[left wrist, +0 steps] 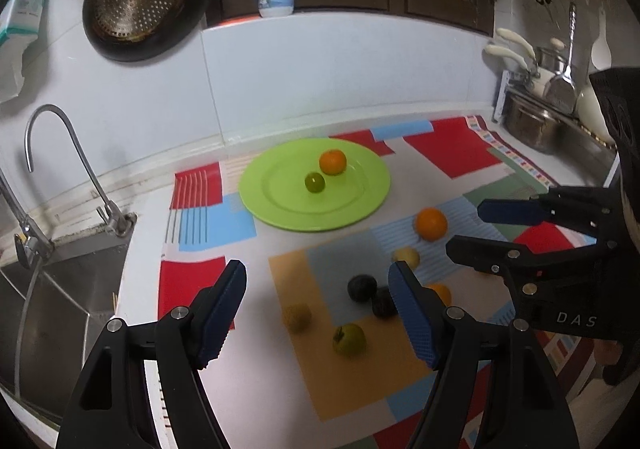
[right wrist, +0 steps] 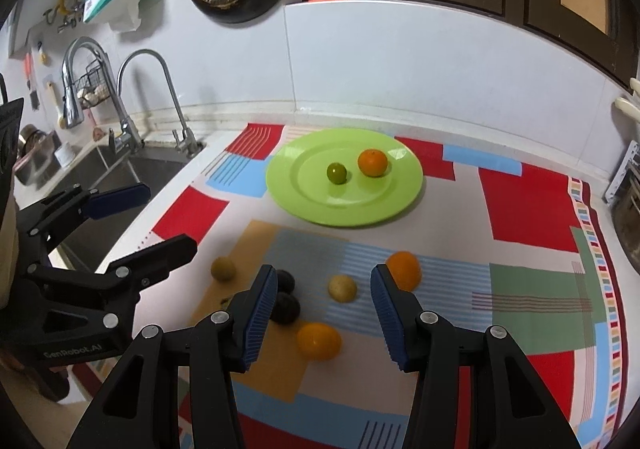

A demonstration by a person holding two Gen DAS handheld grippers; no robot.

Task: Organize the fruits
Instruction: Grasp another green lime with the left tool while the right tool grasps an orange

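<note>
Kitchen tabletop [right wrist: 520,209], patchwork cloth; green plate [right wrist: 304,205] mid-frame holds orange [right wrist: 372,162] and lime [right wrist: 336,172]. Left gripper [left wrist: 316,313], right gripper [right wrist: 324,313]: jaws open, empty, over loose fruit.

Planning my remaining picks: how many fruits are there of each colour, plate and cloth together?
Orange fruits: 3
Green fruits: 2
Yellowish fruits: 2
Dark fruits: 2
Total: 9
</note>
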